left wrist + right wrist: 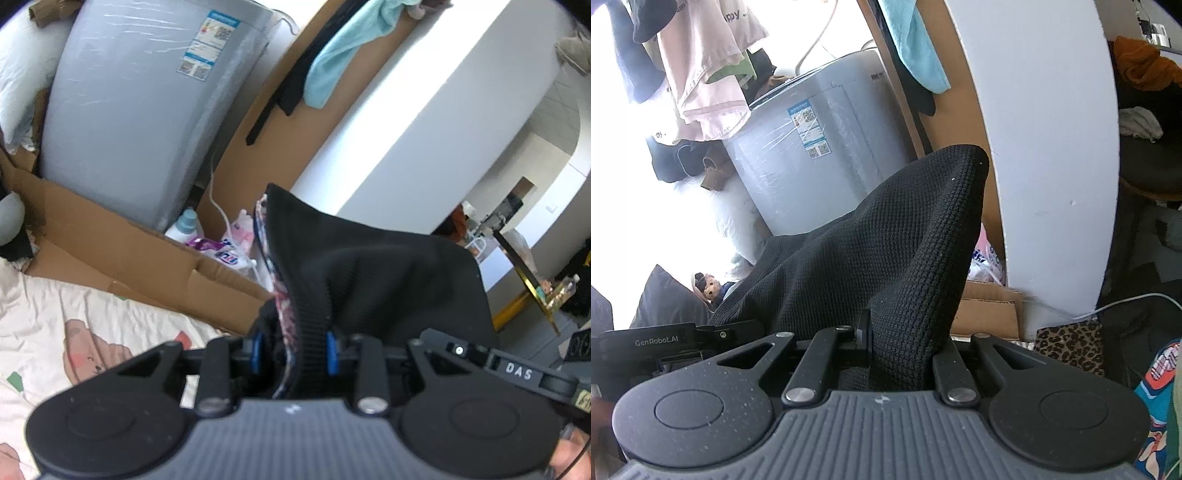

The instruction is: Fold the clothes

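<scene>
1. Garment [388,273]: one black waffle-knit piece, held off the bed between your two claws. It has a ribbed edge and a patterned pink-and-dark lining or second layer, which shows in the left wrist view. What kind of garment it is cannot be told.
2. Left claw [295,350]: narrowed on the ribbed edge, blue pads [331,352] pressing the fabric from either side. The cloth rises in a peak above the jaws.
3. Right claw [901,347]: nearly closed on a bunched fold of the same garment [905,240]. The fabric hides its tips, so you see only one dark finger at the left of the bunch.
4. Bed sheet [74,332]: cream with a cartoon print, below and to the left of your left claw. It looks like the likely laying surface.
5. Surroundings: grey washing machine [140,110], flattened cardboard [110,240], hung laundry [709,74], and a teal towel [332,62] on a door edge.
6. Progress: early, by judgement. The garment is gripped at two points and raised, but it is bunched and creased, and no flat fold is visible.
7. Remaining: you likely need to spread it out, lay it flat on the bed, and make the folds. Whether other clothes wait for you cannot be told.
</scene>
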